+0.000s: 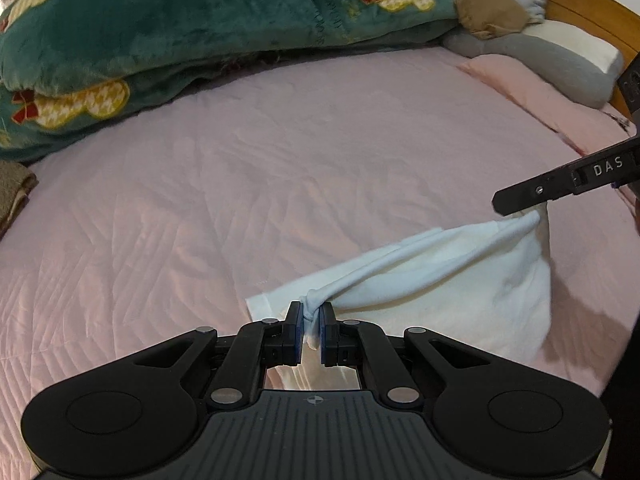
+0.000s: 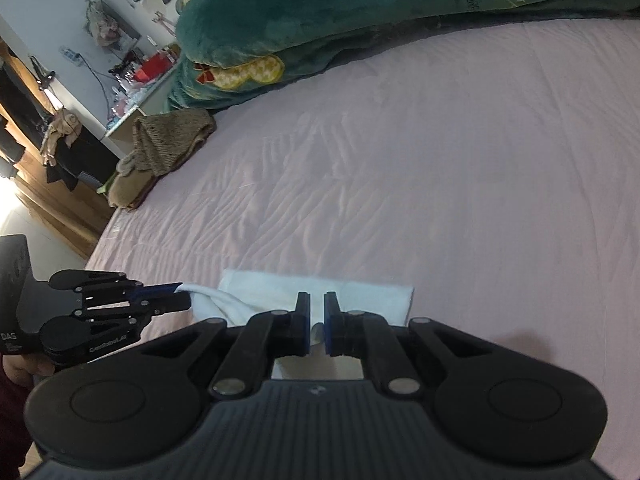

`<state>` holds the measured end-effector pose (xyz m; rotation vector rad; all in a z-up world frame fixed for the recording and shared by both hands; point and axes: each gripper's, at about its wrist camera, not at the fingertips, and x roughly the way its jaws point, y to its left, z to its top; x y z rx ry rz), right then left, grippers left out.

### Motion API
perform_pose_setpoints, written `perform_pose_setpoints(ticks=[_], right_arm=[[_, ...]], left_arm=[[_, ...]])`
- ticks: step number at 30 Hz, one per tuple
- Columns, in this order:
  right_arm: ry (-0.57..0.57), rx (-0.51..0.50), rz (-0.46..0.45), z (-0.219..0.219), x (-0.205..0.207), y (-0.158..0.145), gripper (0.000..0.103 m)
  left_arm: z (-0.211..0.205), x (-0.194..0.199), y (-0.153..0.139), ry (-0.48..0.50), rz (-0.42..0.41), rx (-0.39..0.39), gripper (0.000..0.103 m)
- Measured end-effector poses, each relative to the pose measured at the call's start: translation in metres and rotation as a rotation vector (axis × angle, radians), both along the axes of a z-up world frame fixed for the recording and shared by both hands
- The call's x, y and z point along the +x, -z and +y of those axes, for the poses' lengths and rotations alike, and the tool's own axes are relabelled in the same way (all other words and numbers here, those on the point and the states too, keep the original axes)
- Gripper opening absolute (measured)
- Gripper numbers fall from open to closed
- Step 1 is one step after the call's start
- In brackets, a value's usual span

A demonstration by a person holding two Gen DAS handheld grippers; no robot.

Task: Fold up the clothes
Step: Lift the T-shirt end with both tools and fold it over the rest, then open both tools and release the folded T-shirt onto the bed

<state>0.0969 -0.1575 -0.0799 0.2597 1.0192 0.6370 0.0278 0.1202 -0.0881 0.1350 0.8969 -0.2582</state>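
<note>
A white garment [image 1: 460, 276] lies partly folded on the pink bed sheet [image 1: 280, 184], its near edge lifted between both grippers. My left gripper [image 1: 311, 316] is shut on a bunched corner of the cloth. My right gripper [image 1: 516, 206] comes in from the right edge of the left wrist view, shut on the other corner, and the fabric hangs taut between the two. In the right wrist view the right gripper [image 2: 316, 312] pinches a bit of white cloth, the garment [image 2: 320, 292] lies just beyond it, and the left gripper [image 2: 180, 294] holds its corner at left.
A green plush blanket [image 1: 180, 28] is heaped along the far side of the bed. Pillows [image 1: 560, 60] and a tan cloth [image 1: 484, 12] sit by the wooden headboard. A brown folded garment [image 2: 168, 140] lies at the bed's left edge, with a cluttered desk [image 2: 132, 76] beyond.
</note>
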Motion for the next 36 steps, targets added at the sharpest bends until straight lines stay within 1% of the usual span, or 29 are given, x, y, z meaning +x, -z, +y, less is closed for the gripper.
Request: perform_pose_setpoints(ticks=[3, 6, 12, 14, 15, 18, 24, 27, 29, 30, 31, 32, 34, 36], right_arm=[[-0.015, -0.028, 0.011, 0.005, 0.020, 0.008, 0.007], [-0.048, -0.090, 0.007, 0.017, 0.036, 0.017, 0.007], [-0.122, -0.223, -0.005, 0.040, 0.054, 0.030, 0.007], [-0.140, -0.263, -0.014, 0.046, 0.056, 0.031, 0.007], [-0.148, -0.281, -0.019, 0.048, 0.057, 0.031, 0.007], [-0.158, -0.314, -0.037, 0.054, 0.057, 0.030, 0.007], [-0.212, -0.388, -0.108, 0.076, 0.046, 0.018, 0.007], [-0.240, -0.446, -0.153, 0.088, 0.039, 0.008, 0.009], [-0.247, -0.472, -0.173, 0.093, 0.036, 0.001, 0.012], [-0.249, -0.479, -0.184, 0.095, 0.033, -0.003, 0.014], [-0.251, -0.486, -0.194, 0.096, 0.031, -0.007, 0.020], [-0.252, -0.493, -0.204, 0.098, 0.029, -0.011, 0.025], [-0.254, -0.506, -0.221, 0.101, 0.023, -0.020, 0.056], [-0.267, -0.522, -0.246, 0.106, 0.012, -0.029, 0.066]], left_arm=[[0.005, 0.016, 0.011, -0.016, 0.025, 0.006, 0.009], [0.004, 0.027, 0.021, -0.023, 0.036, 0.031, 0.010], [0.002, 0.042, 0.034, -0.034, 0.054, 0.056, 0.011], [0.003, 0.043, 0.034, -0.052, 0.052, 0.065, 0.015], [0.003, 0.045, 0.033, -0.064, 0.050, 0.071, 0.020], [0.004, 0.046, 0.030, -0.096, 0.044, 0.080, 0.021], [0.001, 0.040, 0.021, -0.108, 0.022, 0.103, 0.021], [0.002, 0.032, 0.015, -0.112, 0.014, 0.121, 0.021], [0.003, 0.026, 0.009, -0.114, 0.009, 0.127, 0.024], [0.004, 0.023, 0.006, -0.117, 0.004, 0.130, 0.027], [0.004, 0.020, 0.003, -0.121, -0.002, 0.132, 0.032], [0.005, 0.017, -0.001, -0.124, -0.008, 0.133, 0.033], [0.006, 0.011, -0.008, -0.132, -0.018, 0.133, 0.038], [0.006, 0.002, -0.016, -0.136, -0.030, 0.134, 0.039]])
